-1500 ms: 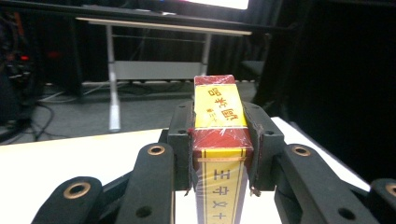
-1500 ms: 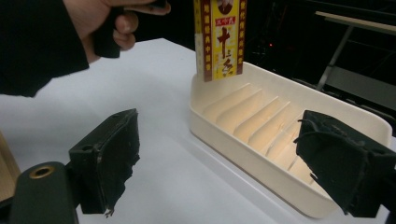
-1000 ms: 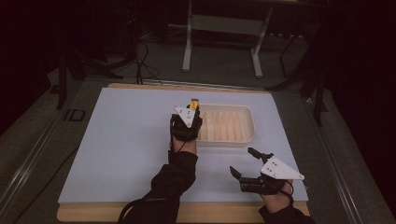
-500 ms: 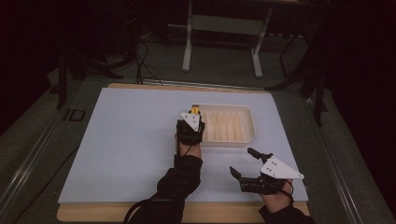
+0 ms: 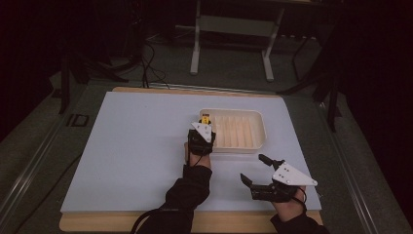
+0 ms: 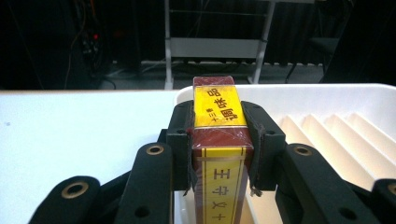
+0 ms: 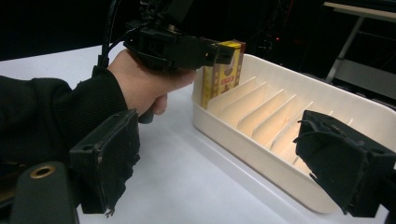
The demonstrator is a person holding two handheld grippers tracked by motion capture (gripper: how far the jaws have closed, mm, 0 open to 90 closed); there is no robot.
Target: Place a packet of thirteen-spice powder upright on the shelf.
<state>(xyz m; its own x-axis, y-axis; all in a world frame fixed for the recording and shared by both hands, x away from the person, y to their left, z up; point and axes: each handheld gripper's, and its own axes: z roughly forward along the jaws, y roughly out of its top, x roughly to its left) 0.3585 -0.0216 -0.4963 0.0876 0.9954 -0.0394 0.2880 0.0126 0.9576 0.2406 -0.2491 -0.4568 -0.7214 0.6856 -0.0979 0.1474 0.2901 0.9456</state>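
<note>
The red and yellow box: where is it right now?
The box is clamped in the left gripper, standing at the left end of the white tray, seen in the high view.

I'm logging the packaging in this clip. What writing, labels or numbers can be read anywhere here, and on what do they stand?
"调味品", partly legible, black on the yellow top label of the red and yellow box held in the left gripper.
"王中父十", roughly, on the yellow stripe down the box's near face; uncertain.
Red print on the box's side in the right gripper view: too blurred.
White tray: no writing.

One red-and-yellow box (image 6: 219,140), one white ribbed tray (image 5: 258,141), two tongs, one table (image 5: 136,146).
</note>
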